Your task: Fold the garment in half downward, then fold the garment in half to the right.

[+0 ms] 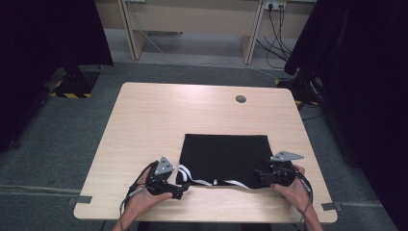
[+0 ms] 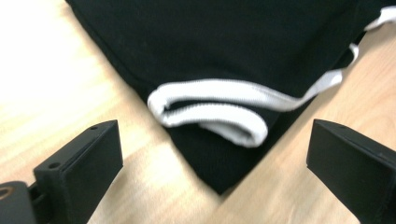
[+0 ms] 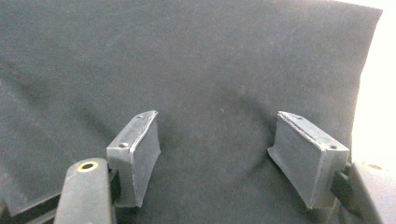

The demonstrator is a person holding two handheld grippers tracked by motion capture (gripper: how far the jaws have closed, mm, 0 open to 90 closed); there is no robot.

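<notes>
A folded black cloth (image 1: pixel 223 151) lies flat on the near half of the wooden table (image 1: pixel 159 115), with a white drawstring (image 1: pixel 192 177) trailing along its near edge. My left gripper (image 1: pixel 179 190) sits at the cloth's near left corner. In the left gripper view it (image 2: pixel 215 163) is open wide, and the black corner (image 2: pixel 219 158) and a loop of white cord (image 2: pixel 210 105) lie just ahead of the jaws. My right gripper (image 1: pixel 260 177) is at the near right corner. It (image 3: pixel 215 158) is open over the dark fabric (image 3: pixel 196 70), pinching nothing.
A round cable hole (image 1: pixel 240 99) sits in the tabletop at the far right. Bare wood stretches left of and beyond the cloth. Dark curtains flank the table, and a desk with cables (image 1: pixel 276 29) stands behind it on the grey floor.
</notes>
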